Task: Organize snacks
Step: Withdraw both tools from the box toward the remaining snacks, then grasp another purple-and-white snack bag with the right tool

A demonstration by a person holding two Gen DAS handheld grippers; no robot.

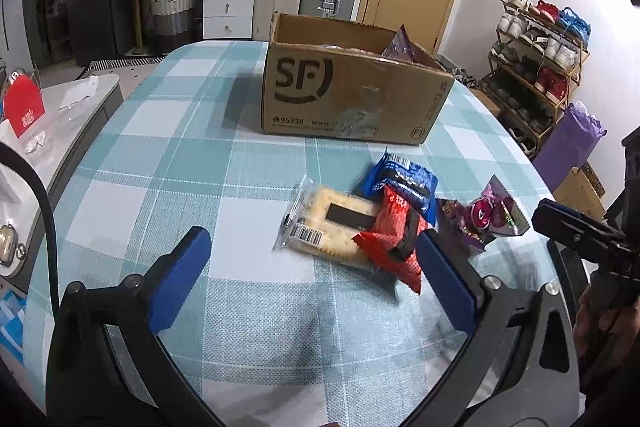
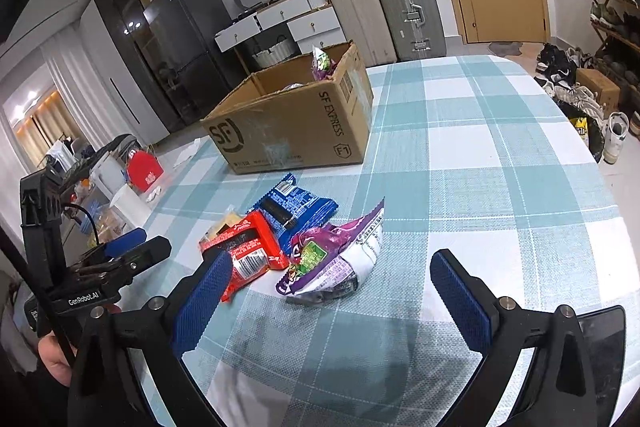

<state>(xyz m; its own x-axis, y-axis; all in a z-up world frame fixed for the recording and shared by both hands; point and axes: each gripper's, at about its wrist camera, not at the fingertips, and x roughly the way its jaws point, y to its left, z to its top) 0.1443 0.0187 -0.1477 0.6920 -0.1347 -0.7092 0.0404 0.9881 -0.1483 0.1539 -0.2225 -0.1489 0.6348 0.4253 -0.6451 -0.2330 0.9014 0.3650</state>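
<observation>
Both tools hovered low over the checked tablecloth [image 2: 480, 155], angled forward toward a small heap of snacks. The left gripper [image 1: 312, 267] hung spread wide, gripping nothing, its right pad just beside the red packet [image 1: 394, 247]. The right gripper [image 2: 332, 287] was likewise splayed and empty above the purple bag [image 2: 332, 263]. The heap lay near the table's front: a clear-wrapped cracker pack [image 1: 324, 223], the red packet overlapping it, a blue packet [image 1: 404, 179] behind. Beyond stood the open SF cardboard box [image 1: 344, 95], with what looked like another purple bag [image 2: 323, 63] poking above its rim.
</observation>
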